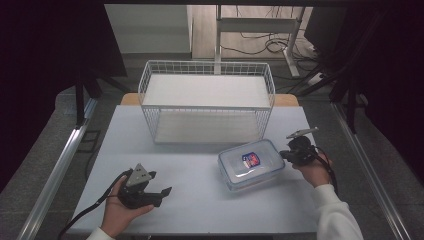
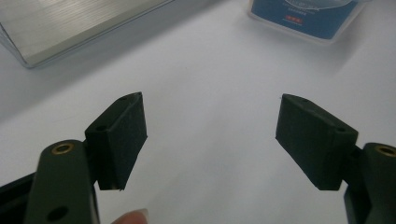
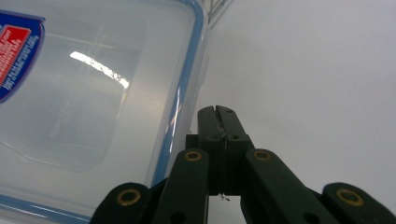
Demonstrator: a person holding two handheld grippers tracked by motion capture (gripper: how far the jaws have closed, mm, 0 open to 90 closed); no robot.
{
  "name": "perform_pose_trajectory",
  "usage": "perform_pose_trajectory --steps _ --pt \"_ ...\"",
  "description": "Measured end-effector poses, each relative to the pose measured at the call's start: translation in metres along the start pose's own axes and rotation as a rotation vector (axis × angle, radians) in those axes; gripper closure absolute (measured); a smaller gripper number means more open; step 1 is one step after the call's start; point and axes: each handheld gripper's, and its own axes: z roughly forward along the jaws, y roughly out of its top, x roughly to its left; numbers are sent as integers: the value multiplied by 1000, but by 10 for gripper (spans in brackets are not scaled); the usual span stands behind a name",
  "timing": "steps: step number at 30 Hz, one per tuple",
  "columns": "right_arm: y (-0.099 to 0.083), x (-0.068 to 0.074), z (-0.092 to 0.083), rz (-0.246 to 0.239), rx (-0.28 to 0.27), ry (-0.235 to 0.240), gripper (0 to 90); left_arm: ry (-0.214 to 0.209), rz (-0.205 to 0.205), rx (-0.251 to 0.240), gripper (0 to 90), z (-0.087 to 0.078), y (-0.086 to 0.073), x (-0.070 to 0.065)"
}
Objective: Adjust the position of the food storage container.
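Note:
A clear plastic food container [image 1: 251,163] with a blue-rimmed lid and a red and blue label lies on the white table, right of centre. My right gripper [image 1: 286,154] is shut with nothing between its jaws, its tip at the container's right edge; the right gripper view has the closed jaws [image 3: 217,113] right beside the lid's blue rim [image 3: 182,88]. My left gripper [image 1: 159,182] rests low at the front left, held in a hand, jaws open and empty, pointing toward the container [image 2: 308,16], with bare table between its pads [image 2: 123,135].
A white wire basket [image 1: 207,100] stands at the back middle of the table [image 1: 200,200]. Metal rails run along both sides of the table. A desk frame and cables sit on the floor behind.

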Motion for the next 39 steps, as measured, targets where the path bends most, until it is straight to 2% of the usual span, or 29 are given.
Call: perform_pose_trajectory --steps 4,8,11,13,14,17,19,21,23,24,26,27,28,31,37,39 --pt "-2 0 0 5 1 -2 888 0 -1 -1 247 0 0 0" --pt "-3 5 -1 6 2 27 888 8 -2 -2 247 0 1 2" --pt "-3 20 -2 -23 13 57 888 11 -8 -4 248 0 0 3" --pt "-3 24 -2 -31 13 66 888 12 -8 -3 248 0 0 4" --pt "-4 32 -1 -43 19 79 888 12 -8 -3 248 0 0 4" --pt "-4 40 0 -52 25 97 888 14 -4 -1 248 0 0 5" --pt "-3 52 3 -62 20 116 888 19 0 0 248 -1 0 5" --pt "-3 54 3 -61 19 122 888 21 1 4 248 -1 0 6" --pt "-3 66 6 -47 11 142 888 33 7 9 248 0 -1 7" --pt "-3 66 6 -47 11 142 888 33 7 9 247 0 -1 7" --pt "-3 75 7 -61 10 162 888 33 4 6 247 -1 -1 8" --pt "-4 85 9 -80 24 179 888 33 4 5 247 -1 -1 8" --pt "-4 85 9 -80 24 179 888 34 4 5 247 -1 -1 8" --pt "-2 105 14 -128 27 192 888 44 14 15 246 -1 -1 9" --pt "0 118 16 -150 16 203 887 45 9 14 245 -1 -2 11" --pt "0 120 17 -155 6 202 887 33 -14 14 246 -1 -4 13"
